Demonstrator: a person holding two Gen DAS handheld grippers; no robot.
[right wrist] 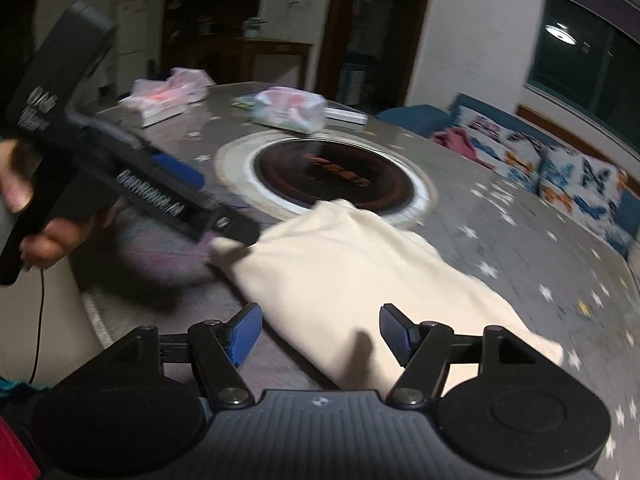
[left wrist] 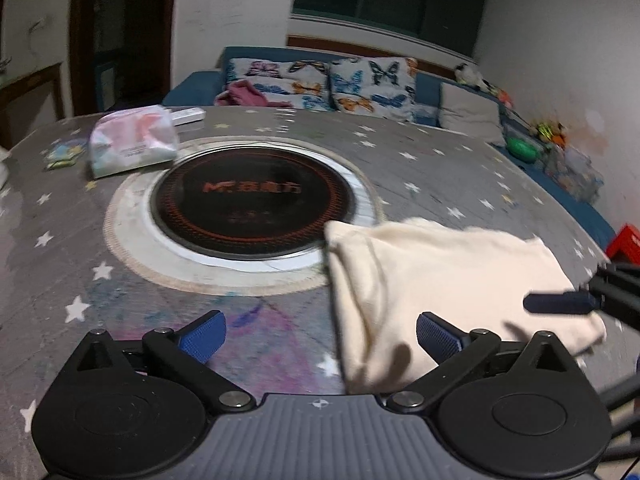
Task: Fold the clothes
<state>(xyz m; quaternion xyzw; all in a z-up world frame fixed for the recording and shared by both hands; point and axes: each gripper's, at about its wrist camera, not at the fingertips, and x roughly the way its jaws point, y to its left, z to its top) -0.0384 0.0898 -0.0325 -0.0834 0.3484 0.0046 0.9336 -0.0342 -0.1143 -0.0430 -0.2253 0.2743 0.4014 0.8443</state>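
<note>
Soft matt cream cloth garment (left wrist: 436,280)

Dim indoor light comes from overhead; a ceiling lamp reflects in the dark window (right wrist: 560,32). Both views are softly motion-blurred and fisheye-bent at the edges. Faint shadows fall on the cream garment (left wrist: 440,280).

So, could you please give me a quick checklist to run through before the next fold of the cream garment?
1. Left gripper open and empty: ok.
2. Right gripper open and empty: ok.
3. Cream garment lying on the table, already partly folded: ok.
4. Garment clear of the round black cooktop: not ok, its far corner overlaps the rim.
5. Tissue packs well away from the garment: ok.
6. Edges aligned: cannot tell, the pictures are blurred.
</note>
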